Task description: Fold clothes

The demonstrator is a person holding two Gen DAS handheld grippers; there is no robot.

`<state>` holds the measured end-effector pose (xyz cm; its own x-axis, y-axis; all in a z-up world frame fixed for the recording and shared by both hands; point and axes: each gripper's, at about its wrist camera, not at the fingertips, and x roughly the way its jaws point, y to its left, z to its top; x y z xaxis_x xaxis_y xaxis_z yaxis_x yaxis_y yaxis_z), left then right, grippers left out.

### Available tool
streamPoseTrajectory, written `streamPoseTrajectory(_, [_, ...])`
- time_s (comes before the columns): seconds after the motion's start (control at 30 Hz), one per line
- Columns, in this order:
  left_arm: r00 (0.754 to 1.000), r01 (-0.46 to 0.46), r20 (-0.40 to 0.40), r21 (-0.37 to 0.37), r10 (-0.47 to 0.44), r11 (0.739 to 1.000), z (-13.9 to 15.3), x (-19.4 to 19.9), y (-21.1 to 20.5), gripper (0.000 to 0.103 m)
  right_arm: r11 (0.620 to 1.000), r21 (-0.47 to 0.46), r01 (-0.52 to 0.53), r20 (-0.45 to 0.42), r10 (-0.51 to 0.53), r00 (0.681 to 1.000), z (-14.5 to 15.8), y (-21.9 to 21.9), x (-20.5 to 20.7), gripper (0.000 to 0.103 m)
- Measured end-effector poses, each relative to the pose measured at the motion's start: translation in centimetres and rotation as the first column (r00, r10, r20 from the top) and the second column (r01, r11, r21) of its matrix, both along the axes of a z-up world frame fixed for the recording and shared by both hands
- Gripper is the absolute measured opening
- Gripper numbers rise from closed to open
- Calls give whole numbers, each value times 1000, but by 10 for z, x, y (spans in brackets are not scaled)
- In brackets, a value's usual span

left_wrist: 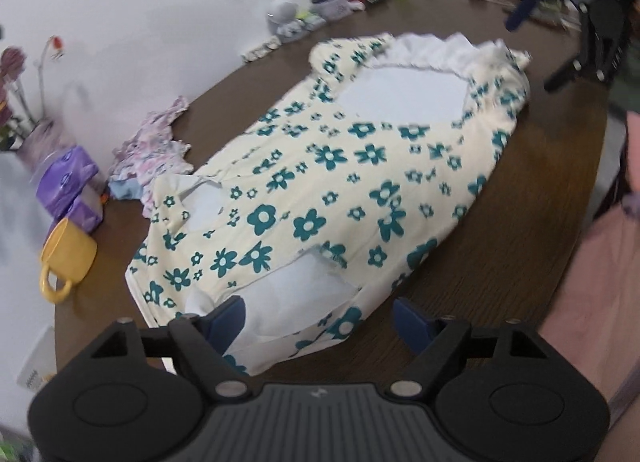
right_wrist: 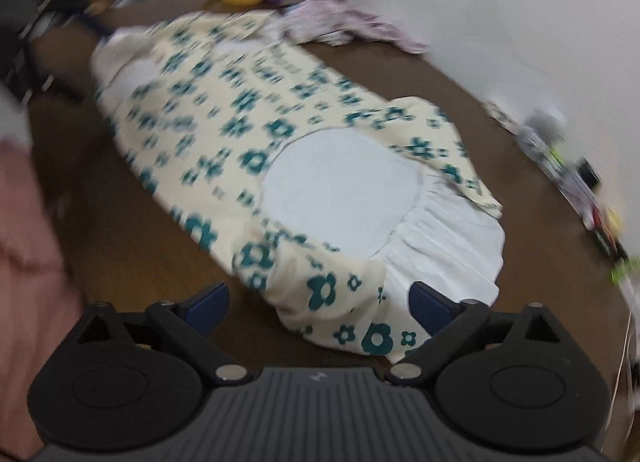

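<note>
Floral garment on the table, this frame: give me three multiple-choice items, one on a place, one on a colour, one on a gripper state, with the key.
1. Where is the yellow mug relative to the floral garment in the left wrist view?
A. On top of it
B. Left of it, on the table
C. Right of it

2. What colour are the garment's flowers?
A. Red
B. Teal
C. Black

3. How does the left gripper stand?
A. Open, one of its fingers over the garment's near edge
B. Shut on the mug
C. Out of view

Key: 1 B, the mug stands beside the purple pack. 2 B, teal blooms on cream cloth. 3 A, blue pads spread wide; the right gripper is open too.
</note>
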<state>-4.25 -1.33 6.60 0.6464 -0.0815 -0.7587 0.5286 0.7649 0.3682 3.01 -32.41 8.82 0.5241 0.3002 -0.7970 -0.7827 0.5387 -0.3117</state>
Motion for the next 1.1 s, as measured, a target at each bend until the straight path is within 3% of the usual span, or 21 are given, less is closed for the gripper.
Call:
streamPoseTrajectory(0.1, [1000,25,-21,50,-24,998,-6,5,1,79,996,-71,-55,-7,55,998,-9,2,6,81])
streamPoseTrajectory(0.2, [997,62,-40,84,-59,995,-9,8,-1,66,989,-109,-101,-42,97,994,-17,5,12,68])
streamPoseTrajectory(0.33, [994,104,-53,120,-98,987,-12,9,-4,46,977,-143,-161,-65,153,986,-24,9,13,59])
streamPoseTrajectory(0.53, [986,162,-70,149,-153,975,-14,12,-7,38,971,-140,-192,-102,179,979,-27,10,17,38])
streamPoseTrajectory(0.7, [978,198,-99,147,-185,969,-17,14,-8,26,974,-129,-187,-121,172,978,-31,10,23,23])
streamPoseTrajectory(0.9, [974,198,-129,88,-186,976,-14,14,-1,9,987,-86,-138,-91,130,987,-32,3,25,8])
streamPoseTrajectory(1.1, [979,185,-99,55,-179,981,-8,13,2,3,988,-96,-124,-31,121,992,-34,4,16,5])
